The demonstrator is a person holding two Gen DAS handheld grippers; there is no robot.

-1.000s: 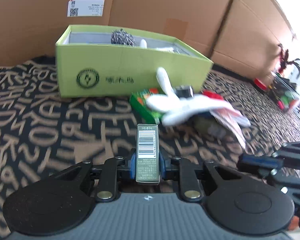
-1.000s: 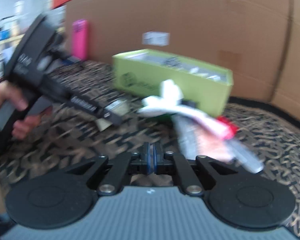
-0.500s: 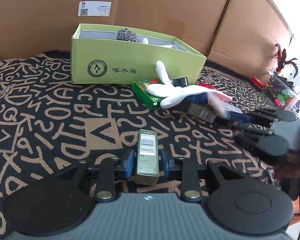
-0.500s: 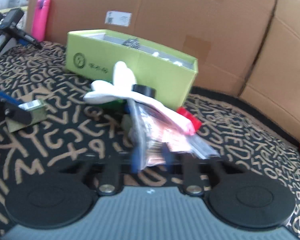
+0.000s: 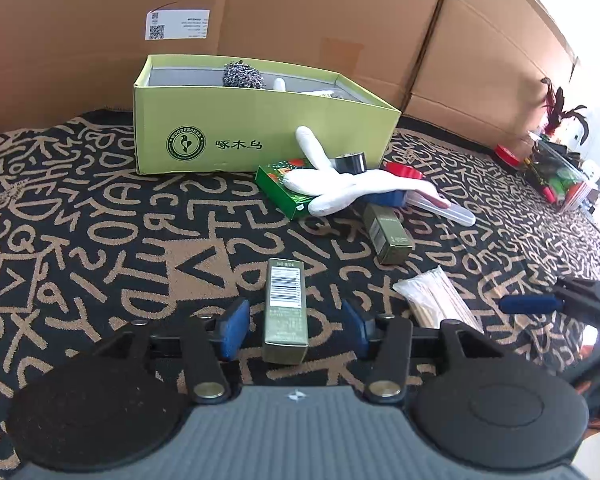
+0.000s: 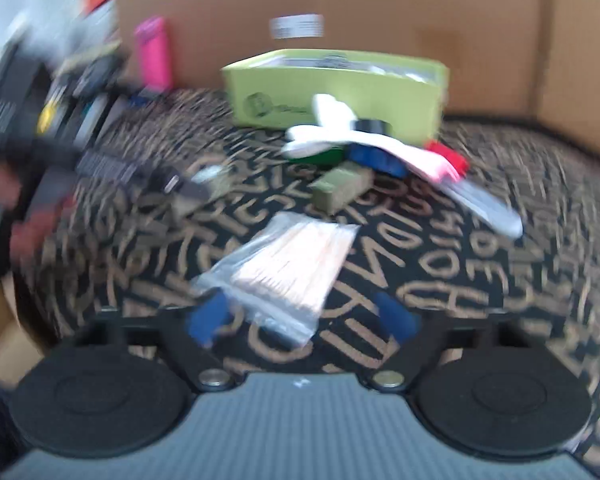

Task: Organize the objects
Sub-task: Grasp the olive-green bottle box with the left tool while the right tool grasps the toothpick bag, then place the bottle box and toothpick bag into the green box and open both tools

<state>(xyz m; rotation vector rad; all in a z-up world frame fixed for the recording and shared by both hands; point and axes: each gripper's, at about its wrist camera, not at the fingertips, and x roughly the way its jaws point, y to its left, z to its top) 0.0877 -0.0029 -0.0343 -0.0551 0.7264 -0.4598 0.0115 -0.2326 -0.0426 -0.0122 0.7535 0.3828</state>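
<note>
Left gripper point(image 5: 294, 330): its jaws are opening, with blue pads standing clear on both sides of a small olive carton point(image 5: 286, 310) that is lying on the patterned cloth point(image 5: 100, 240) between them, barcode label facing up. Neither pad is touching the carton.

Right gripper point(image 6: 302, 316): its jaws are opening wide, and a clear bag of thin sticks point(image 6: 288, 270) is lying on the cloth between the blue fingertips without being pinched. This view is blurring heavily. In the left wrist view the same bag point(image 5: 436, 298) is resting just right of the left gripper, and the right gripper's blue pad is showing at the right edge.

Behind, a green box point(image 5: 260, 136) is standing open against cardboard walls point(image 5: 340, 8), with a steel scourer point(image 5: 242, 75) sitting inside. In front of its right corner a pile is lying: a white glove point(image 5: 340, 188) draped over a green packet point(image 5: 284, 190), a black tape roll point(image 5: 351, 162), something red, and a blue item. A second olive carton point(image 5: 388, 234) is lying just in front of that pile, well apart from the first.
</note>
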